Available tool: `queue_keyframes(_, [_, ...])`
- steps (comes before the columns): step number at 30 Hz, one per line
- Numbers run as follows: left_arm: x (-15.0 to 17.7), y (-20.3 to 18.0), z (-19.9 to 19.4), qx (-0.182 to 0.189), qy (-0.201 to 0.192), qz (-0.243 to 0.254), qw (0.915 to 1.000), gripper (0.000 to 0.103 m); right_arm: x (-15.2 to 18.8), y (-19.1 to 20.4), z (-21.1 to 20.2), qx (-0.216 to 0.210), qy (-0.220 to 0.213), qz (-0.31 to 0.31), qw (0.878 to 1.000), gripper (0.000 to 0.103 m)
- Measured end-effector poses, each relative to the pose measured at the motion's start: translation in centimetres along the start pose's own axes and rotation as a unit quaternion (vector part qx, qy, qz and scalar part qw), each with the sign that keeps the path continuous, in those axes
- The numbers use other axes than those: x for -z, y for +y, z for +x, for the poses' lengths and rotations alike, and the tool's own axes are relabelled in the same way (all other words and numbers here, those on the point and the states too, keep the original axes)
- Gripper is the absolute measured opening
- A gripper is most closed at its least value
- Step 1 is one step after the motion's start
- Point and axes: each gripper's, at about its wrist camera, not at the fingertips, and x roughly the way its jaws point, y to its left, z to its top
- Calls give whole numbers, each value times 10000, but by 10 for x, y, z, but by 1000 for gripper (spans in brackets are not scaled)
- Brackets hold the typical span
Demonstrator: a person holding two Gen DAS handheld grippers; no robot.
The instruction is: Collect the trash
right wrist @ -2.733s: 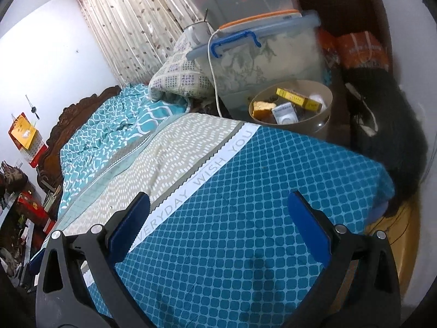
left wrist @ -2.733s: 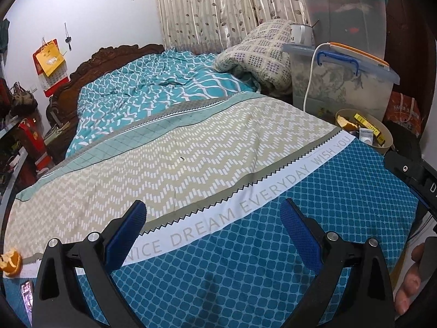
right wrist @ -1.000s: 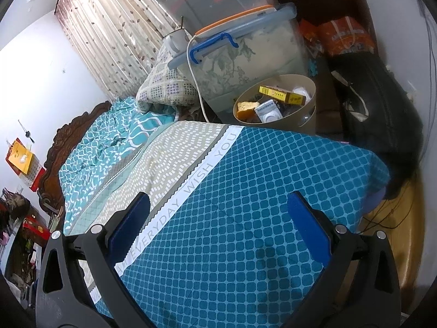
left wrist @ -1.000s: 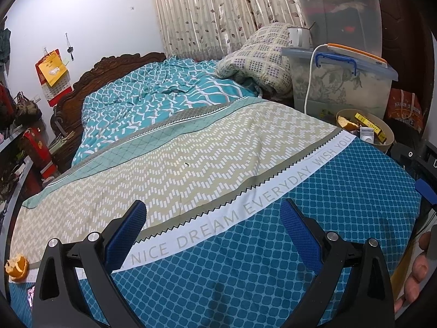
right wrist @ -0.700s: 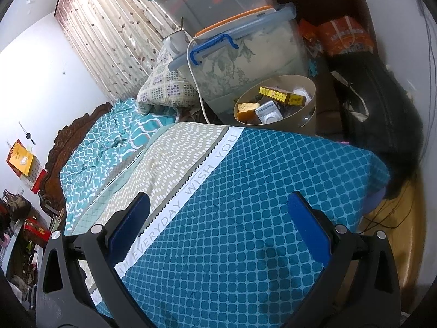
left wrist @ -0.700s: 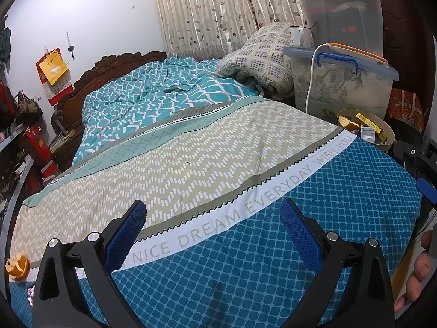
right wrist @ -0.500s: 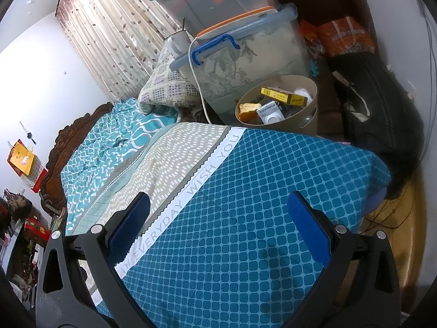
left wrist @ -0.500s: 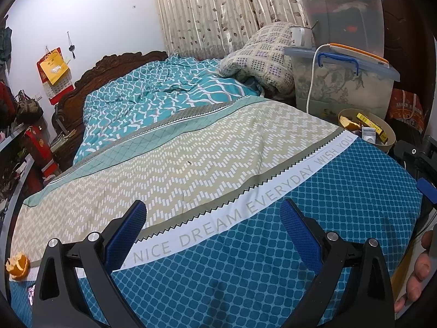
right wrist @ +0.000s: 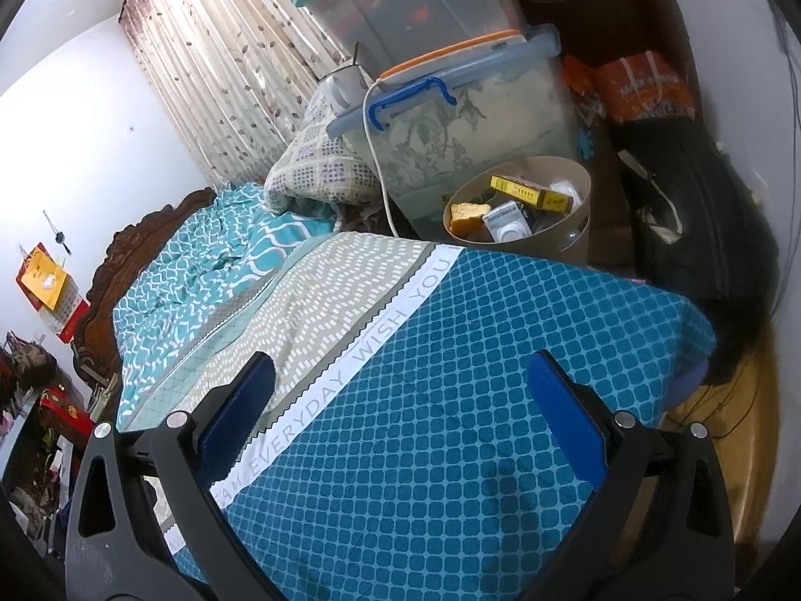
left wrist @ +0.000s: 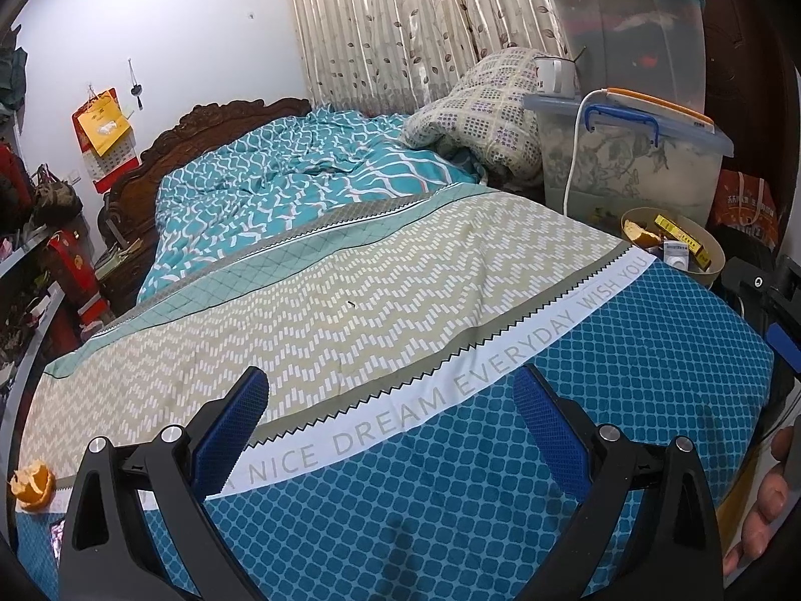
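Observation:
An orange peel (left wrist: 31, 484) lies on the bed's near left edge, well left of my left gripper (left wrist: 393, 398), which hovers open over the blue patterned bedspread (left wrist: 500, 451) with nothing between its fingers. A beige trash bin (right wrist: 575, 243) stands on the floor beside the bed's right side, holding a yellow box (right wrist: 530, 191), an orange scrap and white packets; the same trash bin (left wrist: 711, 270) shows at the right of the left wrist view. My right gripper (right wrist: 403, 380) is open and empty above the bed's blue corner, short of the bin.
Stacked clear storage boxes (right wrist: 450, 115) with a white cable and a folded quilt (left wrist: 480, 125) stand behind the bin. A dark bag (right wrist: 701, 230) lies on the floor to its right. Shelves with clutter (left wrist: 30, 260) line the left wall. A person's fingers (left wrist: 771, 491) show at lower right.
Both views shifted only slightly; the right wrist view has drifted a little so the bin sits marginally lower and nearer. Both grippers stayed open.

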Motion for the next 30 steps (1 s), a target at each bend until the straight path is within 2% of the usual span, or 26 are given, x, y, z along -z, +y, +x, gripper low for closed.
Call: queue_keyframes(30, [3, 3, 3, -23, 124, -107, 9999, 94, 2, 0, 3, 2, 109, 0, 9999, 99])
